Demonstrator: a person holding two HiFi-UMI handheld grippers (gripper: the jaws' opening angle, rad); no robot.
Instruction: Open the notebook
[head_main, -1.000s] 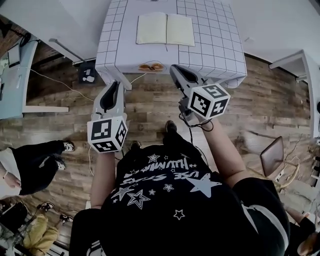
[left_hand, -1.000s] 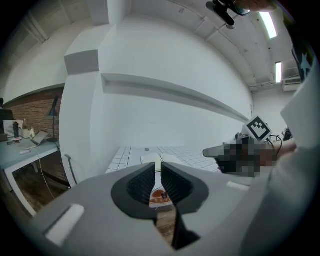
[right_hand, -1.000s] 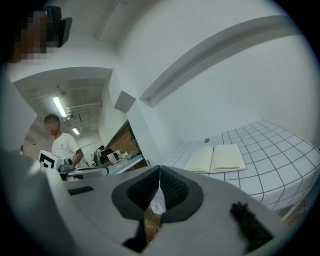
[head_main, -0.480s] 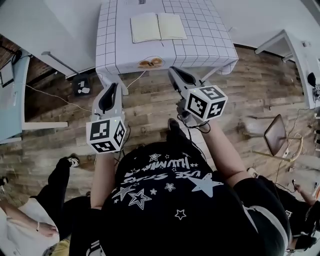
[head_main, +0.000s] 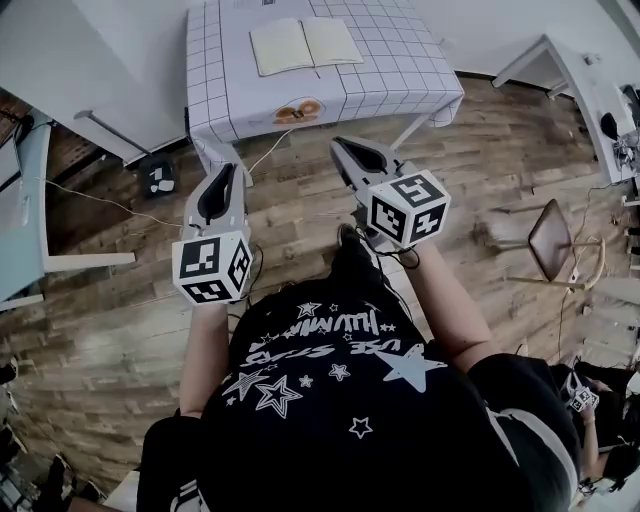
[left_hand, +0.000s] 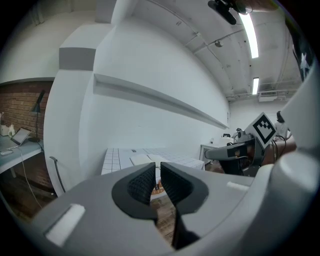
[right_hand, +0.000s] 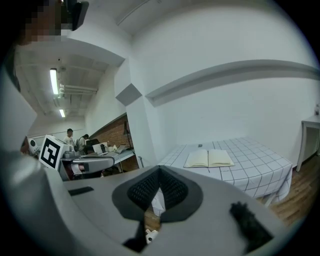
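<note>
Head view shows a wooden floor (head_main: 300, 215) filling most of the frame, with a person standing on it, back from the grid-patterned table (head_main: 400, 60) at the top. On that table, towards its far side, lies the notebook (head_main: 305, 45). It is already spread open, with two pale pages lying flat either side of the spine. Both tools hang over the floor, well apart from the table and from the book.

The left gripper (head_main: 224, 175) has its ribbed pads standing a narrow slit apart, with nothing between them. In the right gripper view the right gripper (head_main: 350, 152) has its pads meeting at the tip, also on nothing.

Judging from how things lie, the opening step looks finished and neither tool is engaged. The next move calls for no further contact with the pages, only for keeping both grippers clear so the cover isn't knocked back.
</note>
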